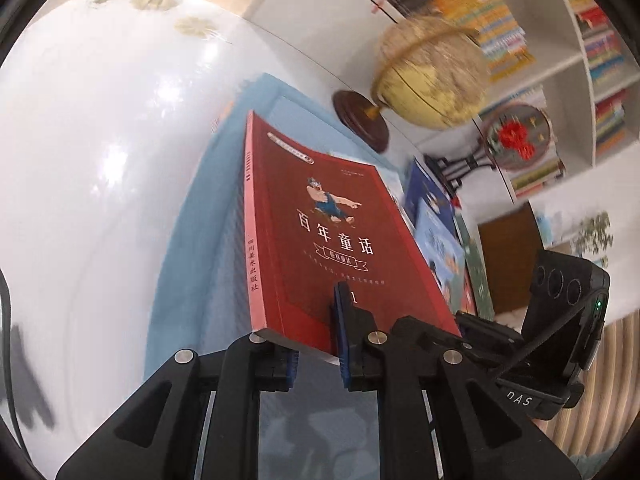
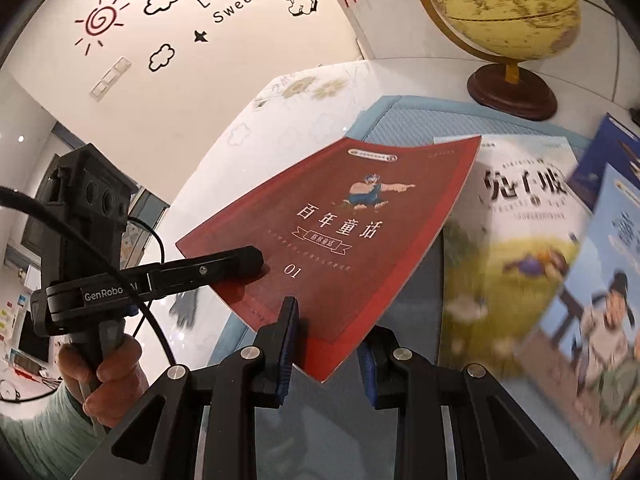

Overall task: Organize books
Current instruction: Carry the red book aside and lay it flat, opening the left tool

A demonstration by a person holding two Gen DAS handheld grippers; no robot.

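White tabletop (image 2: 224, 152) under a blue mat (image 2: 404, 120), globe (image 2: 496, 8) behind; both the left gripper (image 1: 316, 344) and right gripper (image 2: 326, 350) clench the red book (image 2: 340, 232) aloft; keep it level, clear of the books lying alongside.

Globe (image 2: 496, 4): top cut off by frame edge; smeared w/ blur in left wrist view. Books at right (image 2: 580, 280) blurred, titles mostly unreadable. Shelf spines (image 1: 608, 80) far right too small to read. Red book (image 1: 320, 240): near edge hidden behind pads.
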